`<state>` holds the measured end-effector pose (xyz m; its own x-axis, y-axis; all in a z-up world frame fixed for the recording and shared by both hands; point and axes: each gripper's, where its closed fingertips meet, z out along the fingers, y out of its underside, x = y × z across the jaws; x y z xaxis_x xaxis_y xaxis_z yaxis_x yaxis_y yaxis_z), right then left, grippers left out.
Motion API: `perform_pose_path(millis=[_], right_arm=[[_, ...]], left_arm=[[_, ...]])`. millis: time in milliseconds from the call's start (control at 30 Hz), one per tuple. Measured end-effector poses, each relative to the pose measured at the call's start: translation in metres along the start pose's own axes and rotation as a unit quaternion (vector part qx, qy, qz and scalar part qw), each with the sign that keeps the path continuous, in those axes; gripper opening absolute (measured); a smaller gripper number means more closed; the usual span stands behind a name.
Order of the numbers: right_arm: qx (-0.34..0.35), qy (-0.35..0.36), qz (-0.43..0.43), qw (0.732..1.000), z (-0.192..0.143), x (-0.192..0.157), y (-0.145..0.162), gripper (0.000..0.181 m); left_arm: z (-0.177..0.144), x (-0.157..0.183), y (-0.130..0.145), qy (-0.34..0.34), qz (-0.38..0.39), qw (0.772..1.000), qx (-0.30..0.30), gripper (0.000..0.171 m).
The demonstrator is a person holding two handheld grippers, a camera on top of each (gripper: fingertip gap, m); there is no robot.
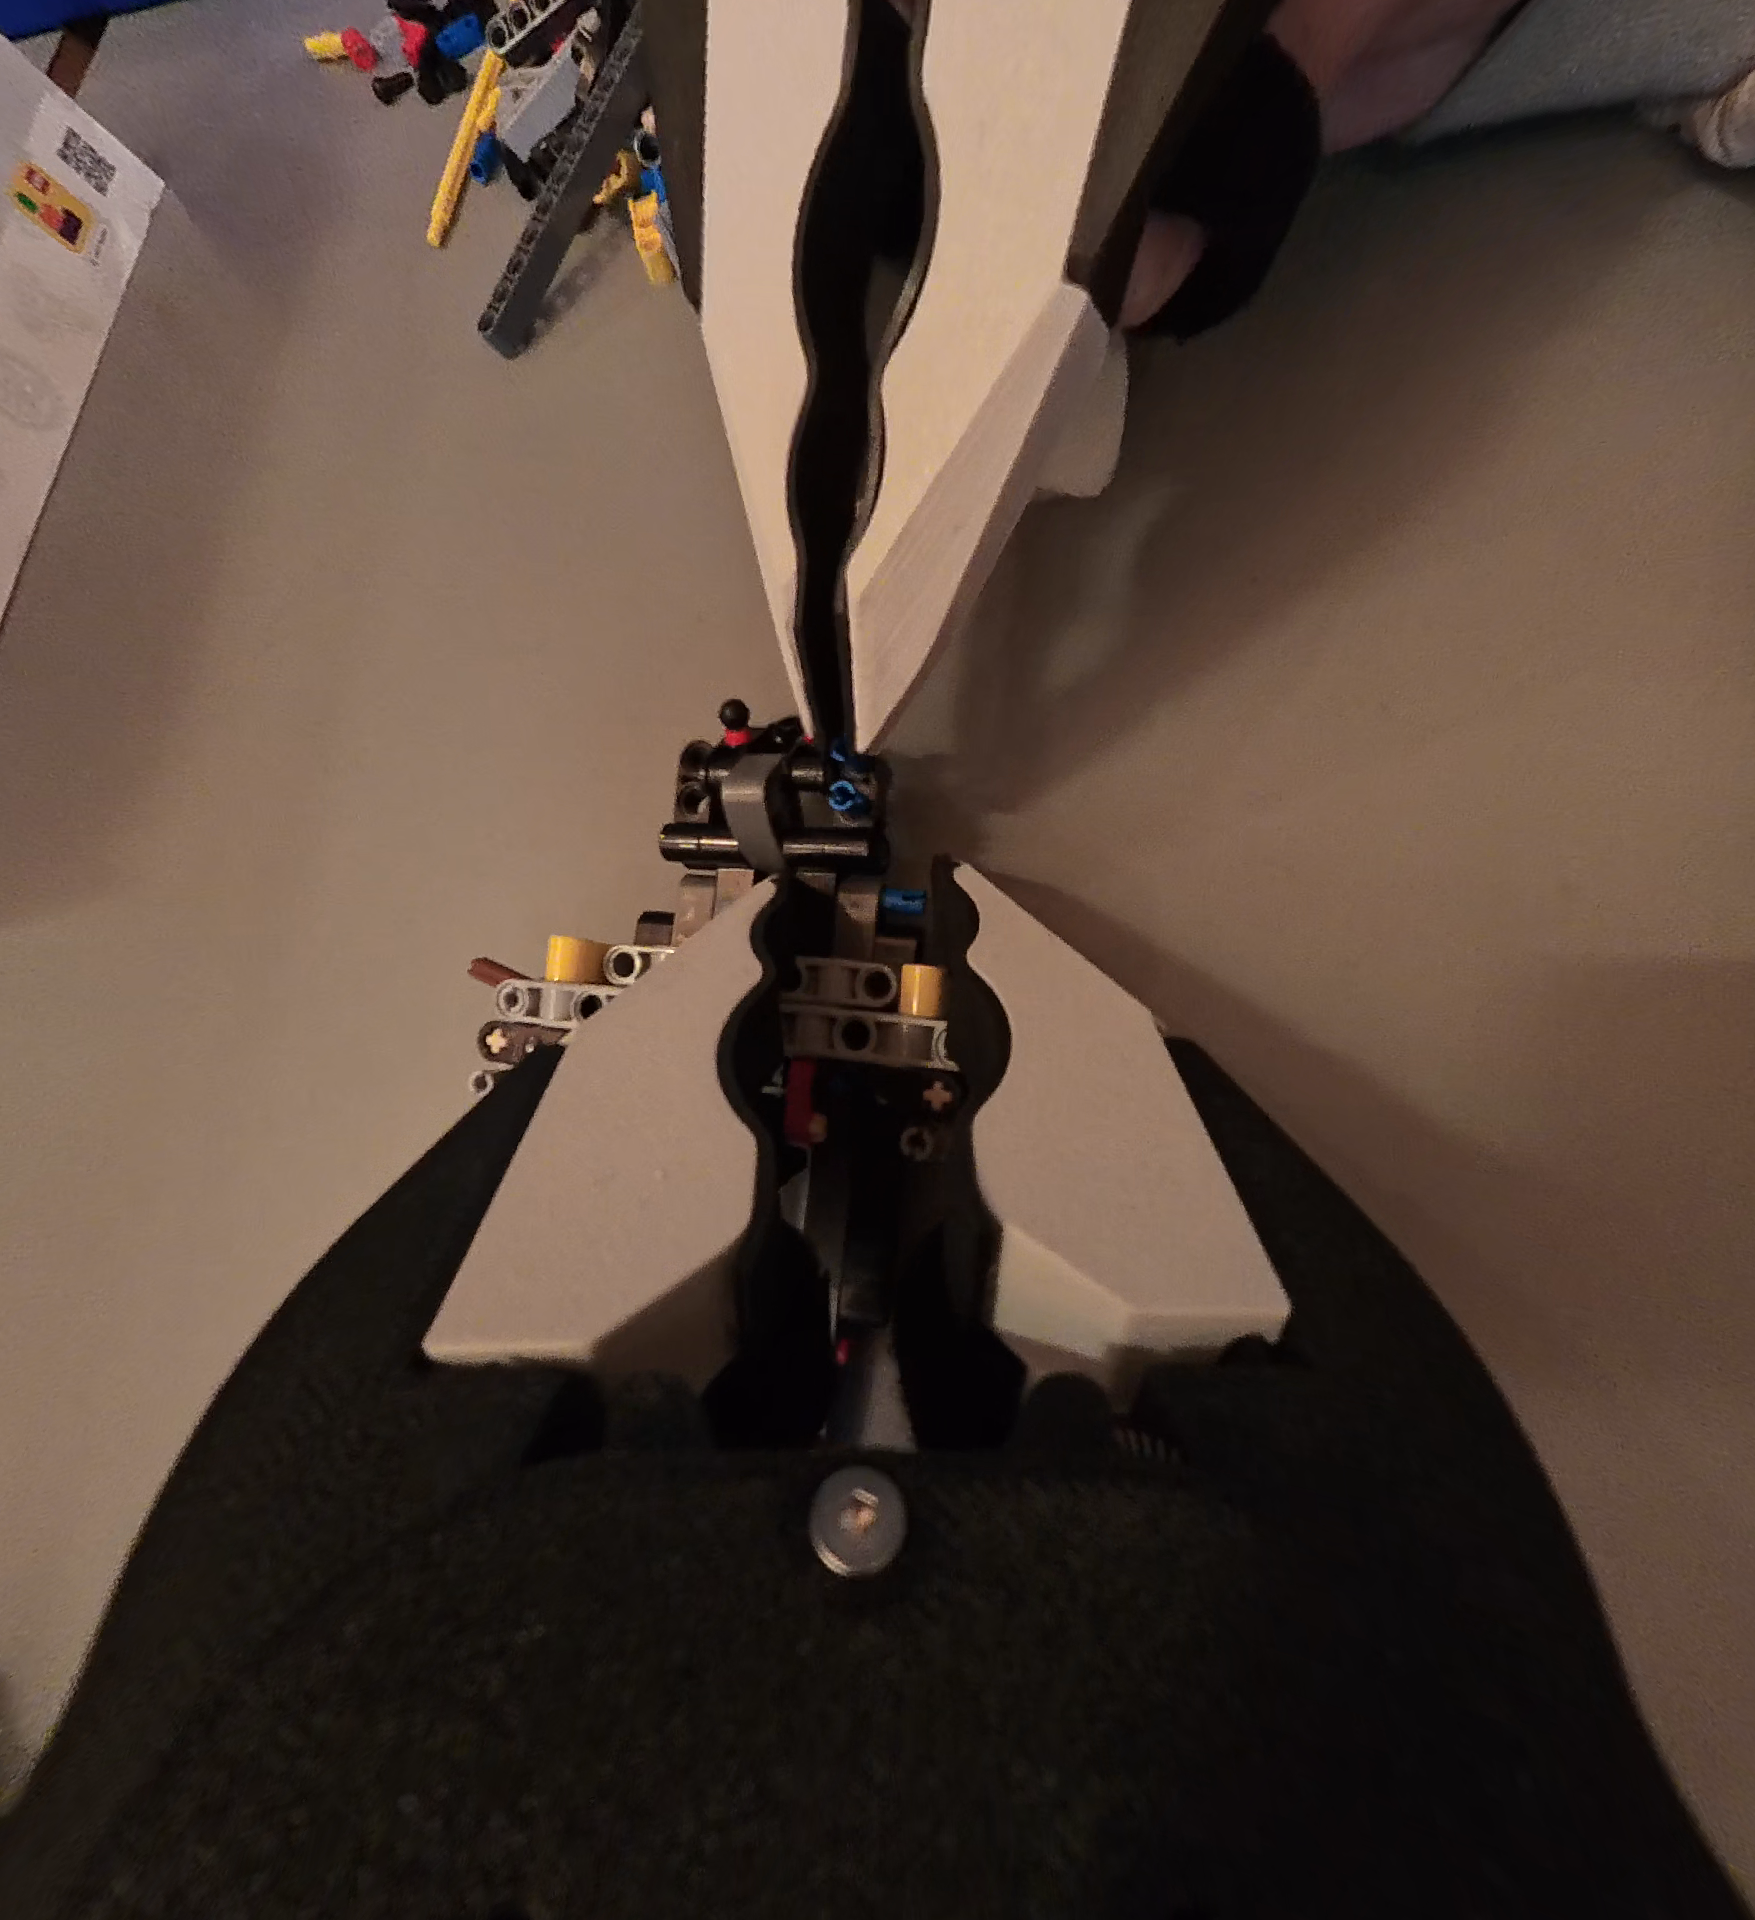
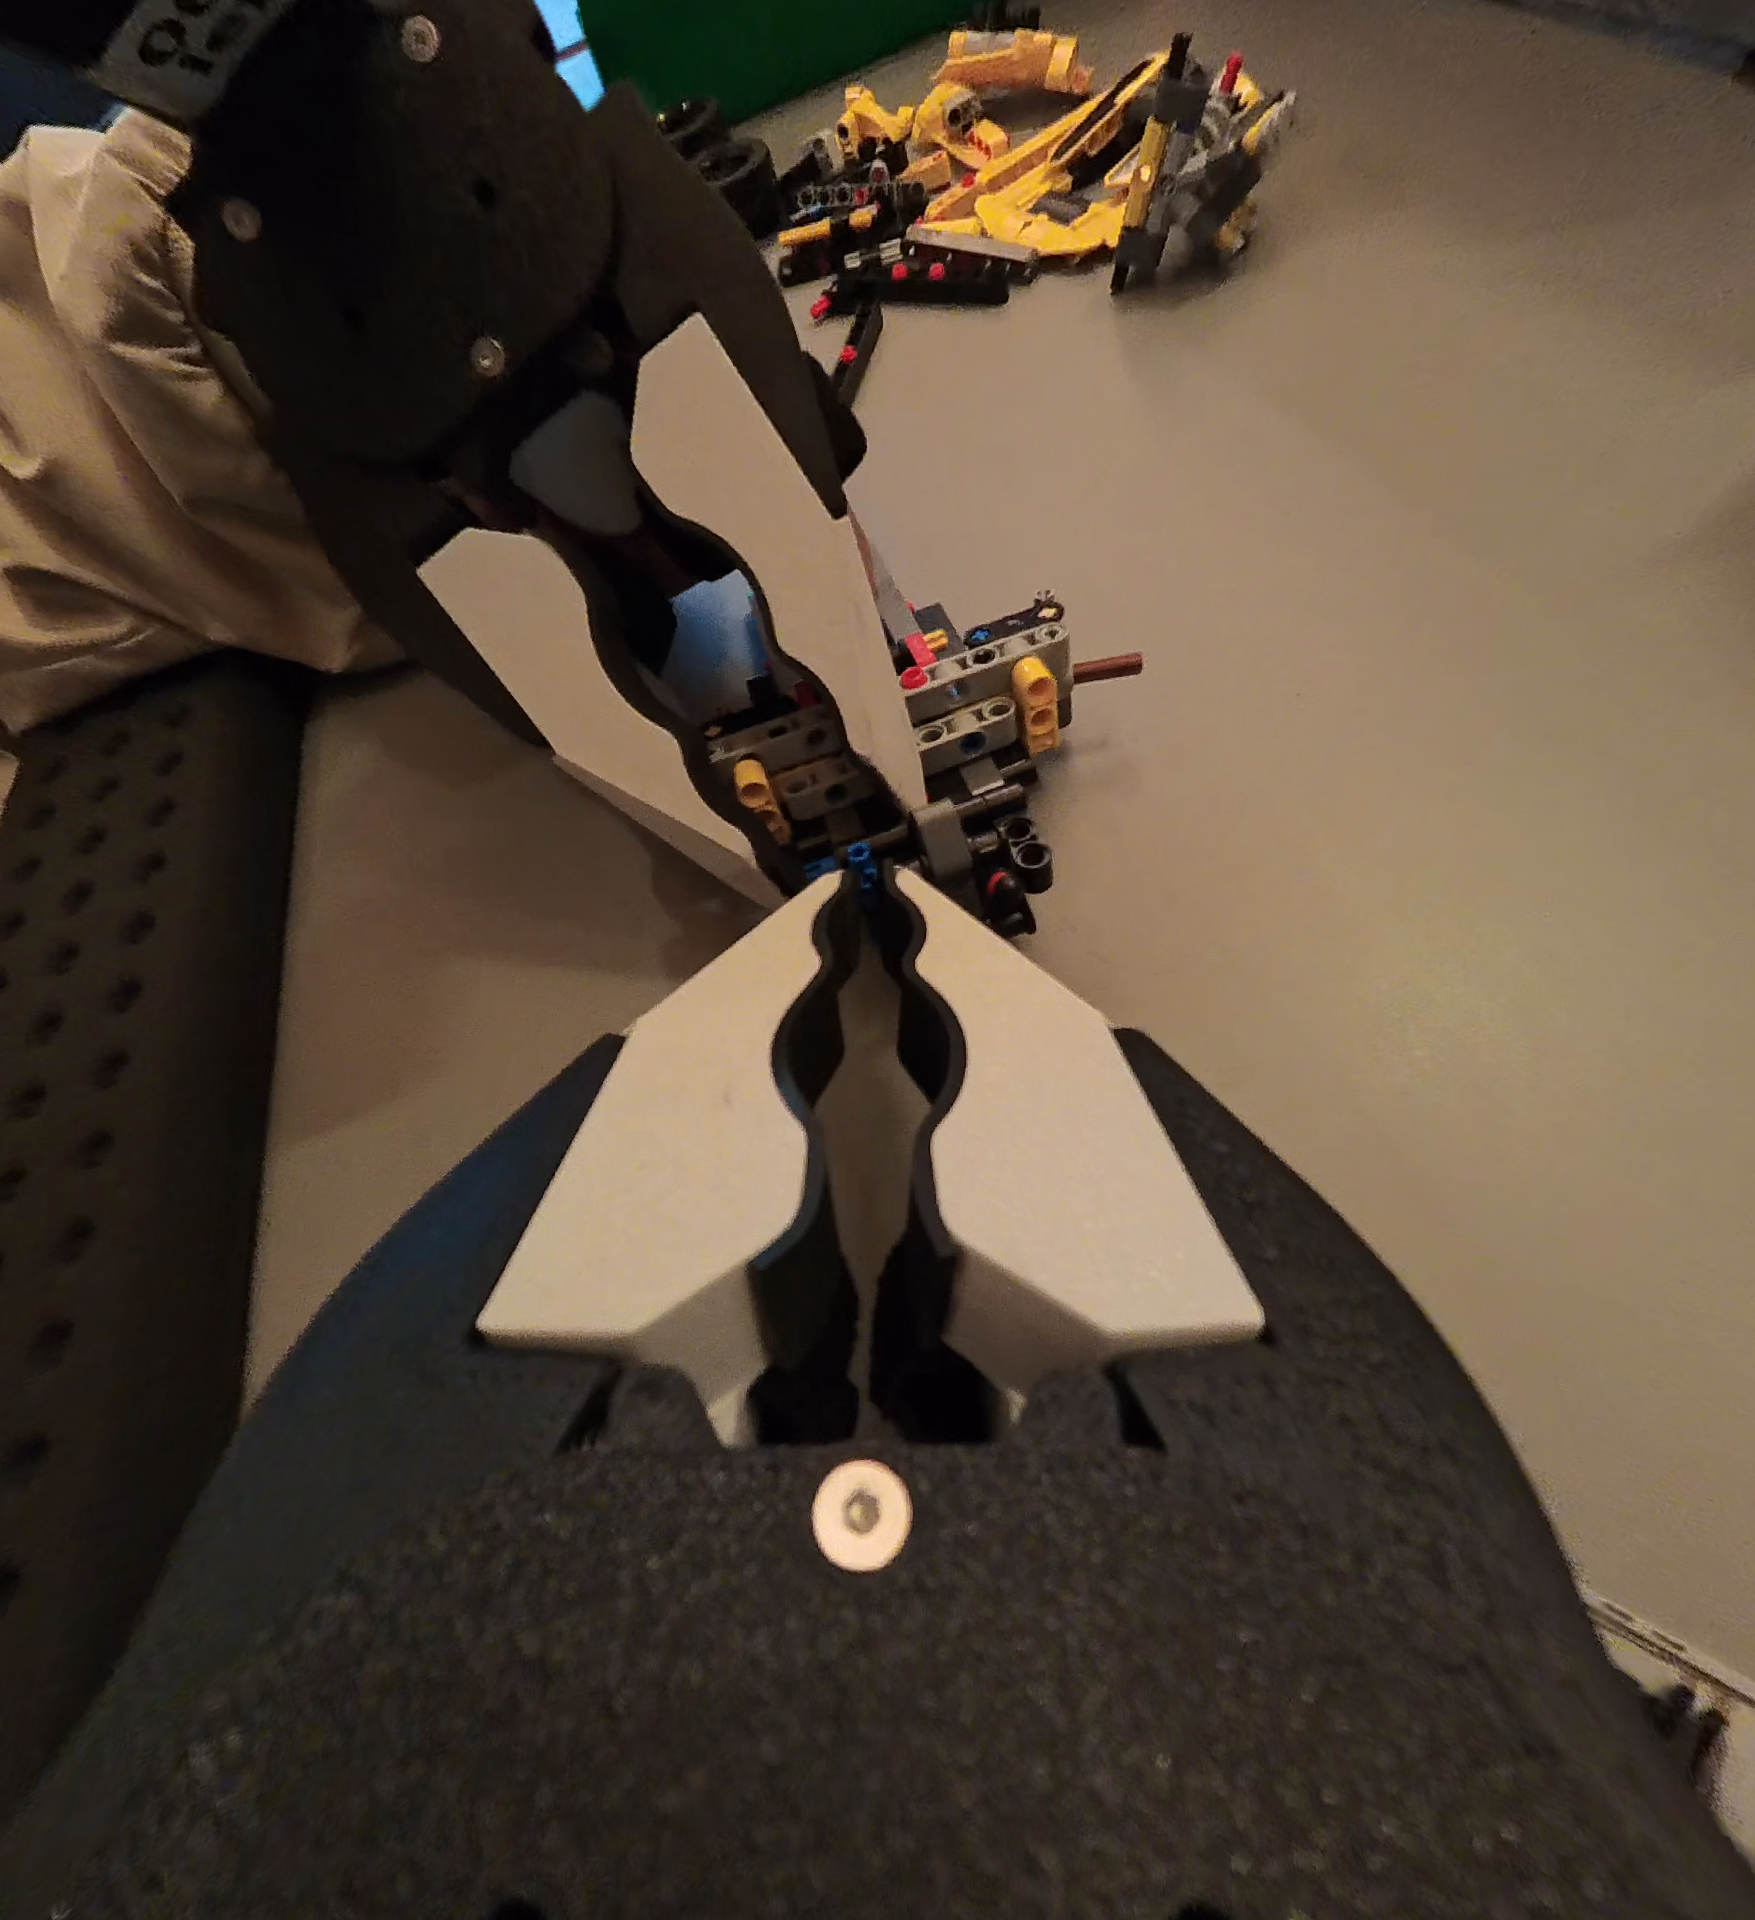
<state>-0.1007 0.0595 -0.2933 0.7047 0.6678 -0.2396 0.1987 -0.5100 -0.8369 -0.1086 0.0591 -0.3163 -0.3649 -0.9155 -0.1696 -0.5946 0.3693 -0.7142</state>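
Grey-and-black toy brick assembly with yellow connectors sits low over the grey bench, clamped between my left fingers, its long axis running along them. My right fingers meet it head-on from the opposite side, nearly closed, pinching a small blue plastic pin at its far end. Both wrists tilt down, tip to tip.

Grey-black brick assembly in left gripper; right gripper pinches its blue pin.
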Motion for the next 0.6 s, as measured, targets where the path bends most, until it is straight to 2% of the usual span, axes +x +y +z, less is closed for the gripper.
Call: perform_pose_path(millis=[100,200,233,333,400,467,533,600], right_arm=[[-0.035,0.032,-0.024,0.999,0.003,0.005,0.007,0.001],[0.025,0.017,-0.014,0.999,-0.009,-0.002,-0.016,0.001],[0.029,0.027,-0.035,0.999,-0.014,-0.002,-0.019,0.001],[0.020,0.085,-0.140,0.986,-0.024,-0.001,-0.023,0.001],[0.053,0.086,-0.183,0.978,-0.027,-0.013,-0.036,0.001],[0.074,0.075,-0.187,0.977,-0.029,-0.020,-0.044,0.001],[0.095,0.069,-0.201,0.973,-0.033,-0.025,-0.051,0.000],[0.107,0.074,-0.210,0.969,-0.036,-0.026,-0.054,0.000]], left_arm=[[0.002,-0.002,0.001,-0.003,-0.023,1.000,0.011,0.028],[-0.022,-0.007,-0.017,0.045,-0.089,0.992,0.079,0.037],[-0.033,-0.015,-0.022,0.051,-0.120,0.986,0.105,0.048],[-0.059,-0.048,-0.016,0.049,-0.192,0.968,0.155,0.058],[-0.059,-0.052,-0.001,0.109,-0.258,0.947,0.156,0.062],[-0.059,-0.038,0.004,0.224,-0.320,0.907,0.156,0.066],[-0.058,-0.026,0.001,0.306,-0.348,0.873,0.152,0.065],[-0.056,-0.016,-0.004,0.338,-0.331,0.869,0.147,0.065]])
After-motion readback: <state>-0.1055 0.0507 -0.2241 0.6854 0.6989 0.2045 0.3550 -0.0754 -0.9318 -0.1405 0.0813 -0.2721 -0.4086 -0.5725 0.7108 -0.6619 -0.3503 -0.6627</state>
